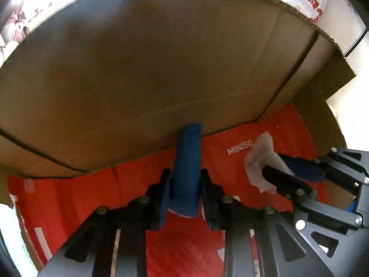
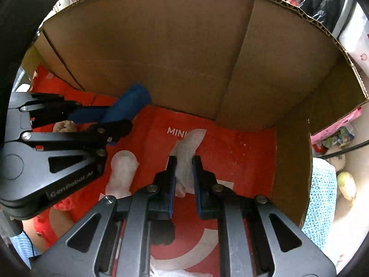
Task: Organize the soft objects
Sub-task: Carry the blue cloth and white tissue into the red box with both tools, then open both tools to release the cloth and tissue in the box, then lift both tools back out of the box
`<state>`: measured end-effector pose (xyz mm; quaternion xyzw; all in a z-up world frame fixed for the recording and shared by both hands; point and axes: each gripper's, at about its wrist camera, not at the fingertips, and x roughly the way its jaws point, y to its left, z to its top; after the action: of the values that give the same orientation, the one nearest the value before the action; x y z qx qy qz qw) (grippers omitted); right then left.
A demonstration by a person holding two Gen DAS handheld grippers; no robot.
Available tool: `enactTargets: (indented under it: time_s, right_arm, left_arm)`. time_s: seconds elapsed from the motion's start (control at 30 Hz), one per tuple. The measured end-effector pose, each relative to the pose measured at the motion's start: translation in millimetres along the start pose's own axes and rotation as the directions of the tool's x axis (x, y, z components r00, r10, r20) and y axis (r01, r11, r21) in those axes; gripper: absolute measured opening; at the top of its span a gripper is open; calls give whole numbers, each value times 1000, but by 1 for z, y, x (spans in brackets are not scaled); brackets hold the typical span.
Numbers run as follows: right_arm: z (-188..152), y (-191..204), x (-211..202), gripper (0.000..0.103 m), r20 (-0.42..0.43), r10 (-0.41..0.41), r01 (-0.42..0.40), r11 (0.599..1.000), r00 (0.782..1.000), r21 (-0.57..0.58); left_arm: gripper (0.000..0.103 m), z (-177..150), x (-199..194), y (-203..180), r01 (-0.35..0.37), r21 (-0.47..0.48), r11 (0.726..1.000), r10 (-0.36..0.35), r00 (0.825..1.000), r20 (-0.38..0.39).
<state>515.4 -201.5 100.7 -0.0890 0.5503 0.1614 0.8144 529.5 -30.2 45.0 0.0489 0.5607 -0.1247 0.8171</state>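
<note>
Both of my hand-held grippers reach down into a brown corrugated cardboard box [image 1: 138,69] lined with a red printed bag [image 1: 69,196] (white lettering shows on it). My left hand-held gripper [image 1: 185,184] is clamped on a rolled dark blue cloth [image 1: 188,161], its far end touching the box wall. My right hand-held gripper [image 2: 184,175] is clamped on a pale white soft cloth [image 2: 186,152]. Another pale roll [image 2: 122,173] lies on the red lining between them.
</note>
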Motion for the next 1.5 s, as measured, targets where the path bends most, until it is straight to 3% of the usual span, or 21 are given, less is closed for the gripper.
enactTargets:
  time_s: [0.13, 0.43, 0.6, 0.67, 0.87, 1.03, 1.13, 1.2, 1.5]
  right_arm:
    - [-1, -1, 3, 14, -14, -16, 16, 1000, 1000, -1]
    - [14, 3, 8, 20, -32, -47, 47, 999, 998, 7]
    - [13, 3, 10, 32, -36, -65, 65, 998, 997, -3]
    - [15, 5, 7, 57, -23, -63, 63, 998, 998, -1]
    - [9, 11, -3, 58, 10, -71, 71, 997, 997, -10]
    - [-2, 14, -35, 58, 60, -73, 73, 997, 996, -2]
    - [-10, 16, -57, 69, 97, -67, 66, 998, 993, 14]
    - [-18, 8, -71, 70, 119, -70, 68, 997, 990, 21]
    - [-60, 14, -155, 79, 238, -94, 81, 995, 967, 64]
  left_arm:
    - [31, 0, 1, -1, -7, -8, 1000, 7, 1000, 2]
    - [54, -1, -3, 1, -28, -27, 999, 29, 1000, 7]
    - [66, -3, -7, 8, -35, -35, 999, 36, 999, 13]
    - [67, -13, -15, 4, -39, -37, 999, 39, 999, 19]
    - [73, -24, -28, 0, -52, -45, 998, 53, 998, 26]
    - [79, -38, -57, 0, -66, -69, 995, 70, 996, 59]
    - [84, -53, -86, -4, -64, -86, 994, 72, 992, 99]
    - [89, -59, -102, -6, -60, -85, 995, 71, 989, 126]
    - [99, -87, -182, -9, -69, -109, 992, 96, 957, 272]
